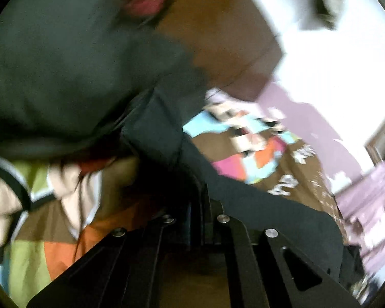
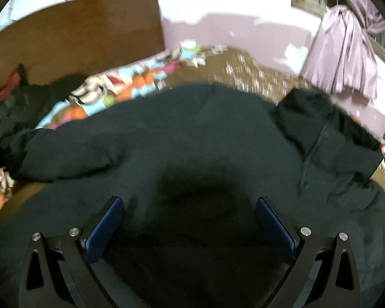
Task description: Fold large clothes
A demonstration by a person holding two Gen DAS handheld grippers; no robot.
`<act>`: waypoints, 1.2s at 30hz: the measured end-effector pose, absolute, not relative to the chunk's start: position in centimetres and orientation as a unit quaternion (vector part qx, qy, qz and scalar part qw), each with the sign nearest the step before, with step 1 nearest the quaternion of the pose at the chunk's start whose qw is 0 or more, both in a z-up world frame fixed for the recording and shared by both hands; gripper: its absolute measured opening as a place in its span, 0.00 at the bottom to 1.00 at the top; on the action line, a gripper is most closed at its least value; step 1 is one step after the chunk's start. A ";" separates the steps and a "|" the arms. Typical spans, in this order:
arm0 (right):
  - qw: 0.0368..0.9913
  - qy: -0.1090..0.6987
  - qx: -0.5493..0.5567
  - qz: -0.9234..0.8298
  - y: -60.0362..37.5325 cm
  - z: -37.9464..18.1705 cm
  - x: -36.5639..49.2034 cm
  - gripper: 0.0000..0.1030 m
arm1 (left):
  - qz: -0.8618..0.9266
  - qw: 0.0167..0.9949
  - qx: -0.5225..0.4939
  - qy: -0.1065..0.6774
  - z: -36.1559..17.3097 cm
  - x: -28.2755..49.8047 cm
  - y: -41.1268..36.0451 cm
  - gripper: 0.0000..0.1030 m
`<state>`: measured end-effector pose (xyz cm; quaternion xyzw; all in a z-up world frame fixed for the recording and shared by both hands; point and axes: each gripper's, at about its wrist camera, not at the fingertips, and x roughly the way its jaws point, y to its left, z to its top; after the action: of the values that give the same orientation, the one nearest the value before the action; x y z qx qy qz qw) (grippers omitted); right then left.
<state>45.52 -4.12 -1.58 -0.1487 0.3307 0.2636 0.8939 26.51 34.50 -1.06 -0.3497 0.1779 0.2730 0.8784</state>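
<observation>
Black jacket (image 2: 192, 141) is hanging pinched in my left hand-held gripper (image 1: 208, 205); right hand-held gripper (image 2: 190, 220) is hovering wide (the hem could be slipping free).

Dim indoor light; both views motion-blurred, wall overexposed, fisheye edges black.

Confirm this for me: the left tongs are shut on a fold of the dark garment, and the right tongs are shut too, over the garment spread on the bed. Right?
Not quite. The right tongs are open: the right wrist view shows the blue pads set wide apart above the dark garment on the bed. The left tongs do appear shut on a fold of it, as you said.
</observation>
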 end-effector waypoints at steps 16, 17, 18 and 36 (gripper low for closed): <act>0.901 0.362 -0.015 0.241 -15.6 1.9 44.5 1.00 | -0.051 0.976 -0.175 0.119 10.2 27.5 15.2 0.02; 0.901 0.361 -0.006 0.240 -16.3 2.0 44.4 1.00 | -0.062 0.974 -0.176 0.127 10.3 27.9 14.3 0.02; 0.903 0.357 0.007 0.238 -17.4 2.2 44.4 1.00 | -0.072 0.972 -0.175 0.136 10.3 28.4 13.3 0.02; 0.838 0.378 0.245 0.309 -29.4 1.1 45.3 1.00 | -0.175 0.904 -0.041 0.388 -0.6 35.7 -4.8 0.02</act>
<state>45.26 -29.37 1.06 0.2454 0.3776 0.3095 0.8375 35.70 -4.78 -0.63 -0.0413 0.3875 -0.1753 0.9041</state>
